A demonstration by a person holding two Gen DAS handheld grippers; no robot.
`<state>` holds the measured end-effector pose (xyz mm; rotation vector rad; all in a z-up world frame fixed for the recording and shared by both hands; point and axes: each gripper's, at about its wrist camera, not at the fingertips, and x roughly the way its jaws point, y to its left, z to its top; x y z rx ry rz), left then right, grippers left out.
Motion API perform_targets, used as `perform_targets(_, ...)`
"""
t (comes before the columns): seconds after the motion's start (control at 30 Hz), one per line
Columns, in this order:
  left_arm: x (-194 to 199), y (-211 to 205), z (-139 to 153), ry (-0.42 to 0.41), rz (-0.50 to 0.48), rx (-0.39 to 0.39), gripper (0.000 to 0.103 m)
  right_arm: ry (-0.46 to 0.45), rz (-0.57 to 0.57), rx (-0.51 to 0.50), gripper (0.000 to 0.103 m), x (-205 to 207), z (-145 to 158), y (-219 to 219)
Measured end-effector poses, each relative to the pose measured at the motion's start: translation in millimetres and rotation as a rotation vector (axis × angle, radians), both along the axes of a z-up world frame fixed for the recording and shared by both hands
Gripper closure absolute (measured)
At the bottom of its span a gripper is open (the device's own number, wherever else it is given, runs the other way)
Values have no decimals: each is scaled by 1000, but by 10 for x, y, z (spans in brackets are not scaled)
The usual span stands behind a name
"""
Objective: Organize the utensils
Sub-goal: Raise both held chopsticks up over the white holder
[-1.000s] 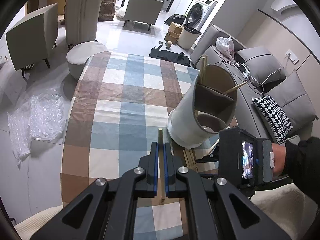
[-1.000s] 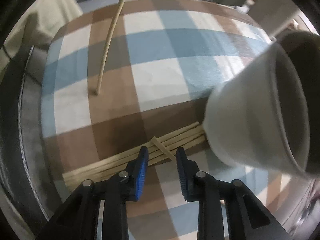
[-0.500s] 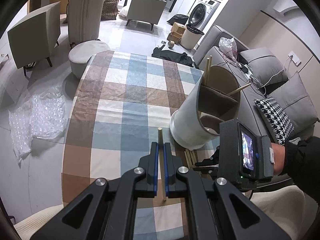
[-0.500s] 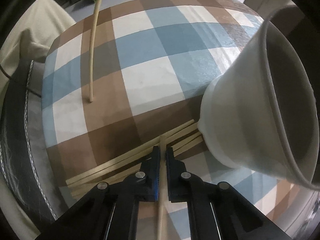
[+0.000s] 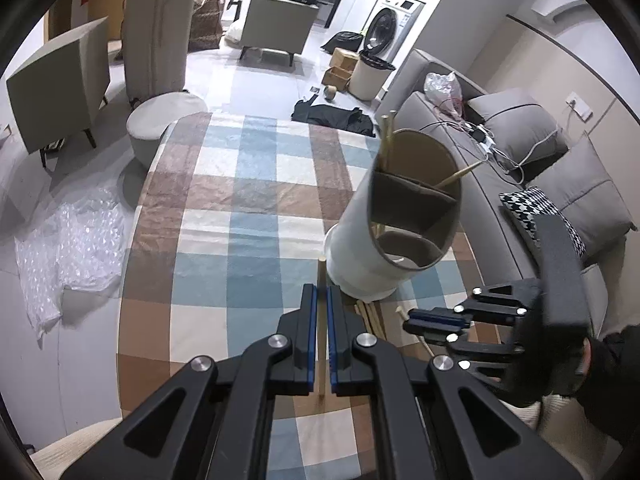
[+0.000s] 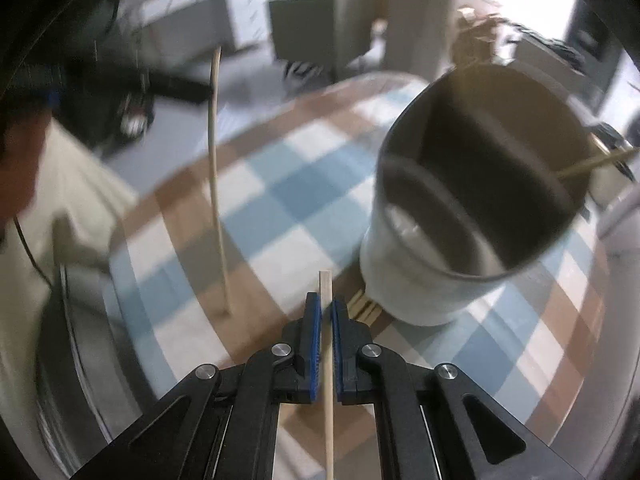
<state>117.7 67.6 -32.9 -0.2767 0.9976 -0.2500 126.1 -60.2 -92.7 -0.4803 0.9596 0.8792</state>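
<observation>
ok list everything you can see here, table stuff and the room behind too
utensil holder: one, white outside and brown inside, divided, standing on the table
chopsticks in holder: at least three, pale wood, poking out of the top
loose chopsticks: a few, pale wood, flat on the cloth at the holder's base
tablecloth: one, blue, brown and white check
bubble wrap: one heap, clear, on the floor
armchairs: two, beige
round stool: one, off-white, at the far table end
sofa: one, grey, with cushions
washing machine: one, white
left gripper: black with blue pads, shut on a chopstick
right gripper: same, shut on a chopstick
</observation>
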Motion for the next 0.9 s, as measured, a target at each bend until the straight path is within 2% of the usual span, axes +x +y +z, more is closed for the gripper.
perform_targets(0.2,-46,-48,68,0,-17,-7,103,-66,-179,194,98,-143,373,-139)
perform_targets(0.47,-100,-191,411,-32,-35,-22,103,-177,-344,411,98,-250,909,-370)
perform_targets(0.6,-50,-242,715,-50,-59,-33,103,-247,-393,512,98,-216,1247,-479)
perform_targets(0.67,6,-239,898,-66,-62,-65,103,-293,-409,550,98,-152,1464,-524)
perform_targets(0.73,102,-214,1092,-70,-66,-130,103,-337,-415,578,98,-50,1669,-546)
perform_targets(0.9,373,-231,1460,-133,-67,-124,103,-422,-435,617,98,253,2027,-542)
